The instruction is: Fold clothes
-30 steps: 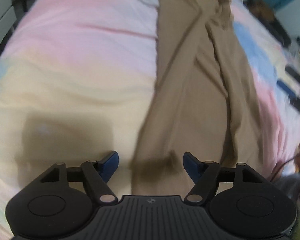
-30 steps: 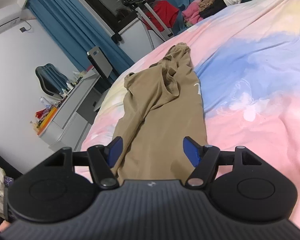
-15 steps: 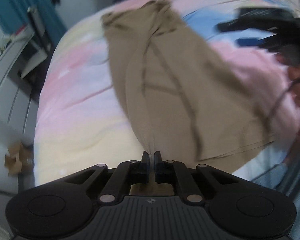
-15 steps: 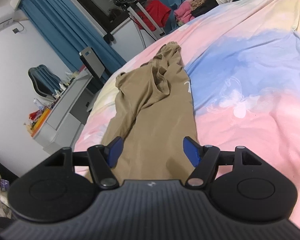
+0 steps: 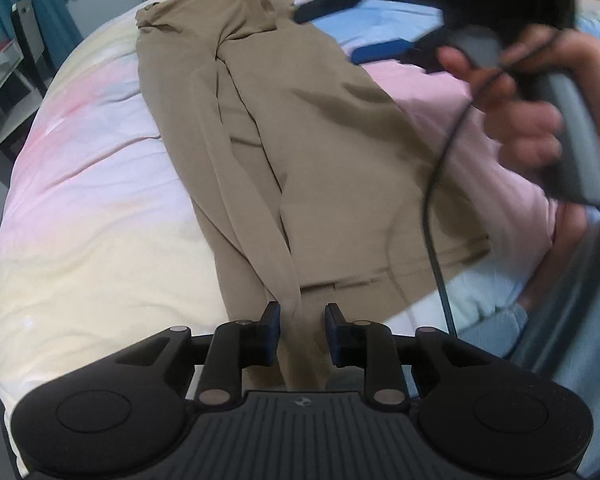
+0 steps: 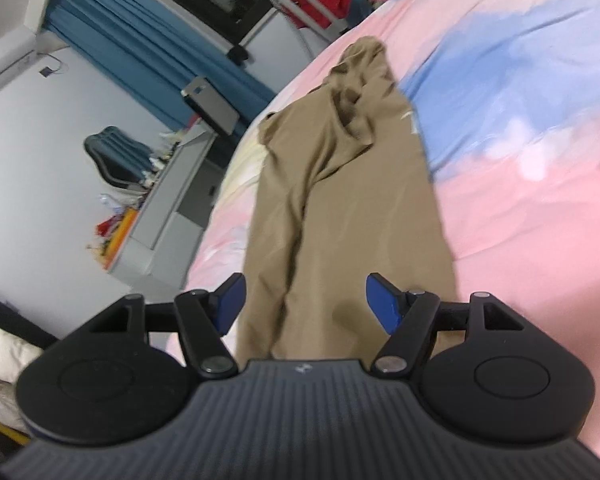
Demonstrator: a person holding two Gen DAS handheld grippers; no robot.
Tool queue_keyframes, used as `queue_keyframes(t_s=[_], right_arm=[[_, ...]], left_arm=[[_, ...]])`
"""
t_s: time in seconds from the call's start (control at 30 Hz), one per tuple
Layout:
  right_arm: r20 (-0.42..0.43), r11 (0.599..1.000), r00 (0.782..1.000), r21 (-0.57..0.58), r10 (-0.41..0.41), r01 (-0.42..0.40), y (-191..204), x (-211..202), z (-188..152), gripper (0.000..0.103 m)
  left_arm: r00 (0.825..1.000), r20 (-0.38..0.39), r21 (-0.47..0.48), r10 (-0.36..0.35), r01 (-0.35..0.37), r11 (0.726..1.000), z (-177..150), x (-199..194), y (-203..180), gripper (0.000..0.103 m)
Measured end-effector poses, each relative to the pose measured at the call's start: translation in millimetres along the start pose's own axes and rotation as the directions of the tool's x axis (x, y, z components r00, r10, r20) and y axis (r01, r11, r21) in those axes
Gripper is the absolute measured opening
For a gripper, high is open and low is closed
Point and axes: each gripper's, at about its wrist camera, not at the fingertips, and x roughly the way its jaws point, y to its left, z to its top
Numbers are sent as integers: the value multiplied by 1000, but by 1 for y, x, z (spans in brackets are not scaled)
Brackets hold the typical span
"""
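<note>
Left gripper (image 5: 298, 316) – jaws partly parted, a narrow strip of the tan garment (image 5: 300, 128) seen between them, contact possibly lost | Right gripper (image 6: 304, 300) – spread wide, nothing held, above the hem | Garment laid lengthwise on pastel bedsheet (image 5: 84, 184).

- The bed (image 5: 80, 184) carries everything, covered in a pastel sheet (image 6: 540, 220) with soft patches of pink, pale yellow, white and blue.
- A tan garment (image 5: 300, 152) lies directly on the sheet, stretched lengthwise away from both cameras.
- Its far end is bunched and crumpled (image 6: 360, 92) near the far edge of the bed.
- Long folds and creases run down its length; a narrow strip (image 5: 268, 248) lies along the left part.
- A hem edge (image 5: 400, 276) lies near the near side of the bed.
</note>
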Motion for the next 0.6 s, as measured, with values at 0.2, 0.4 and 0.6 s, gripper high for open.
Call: queue_keyframes(t_s=[0.2,0.4,0.6], right_arm=[[12,999,999,-24,-32,32,9,5,-1,69],[67,994,994,-58,-87,91,11,-7,7,69],[111,988,986,-79,-126,135,7,-13,15,69]], left_arm=[[990,133,-48,-54,61,997,2,-29,20,50],[962,272,-108,-22,54,993,37,-32,47,56],[960,279,-153,-4,49,987,81,23,62,41]])
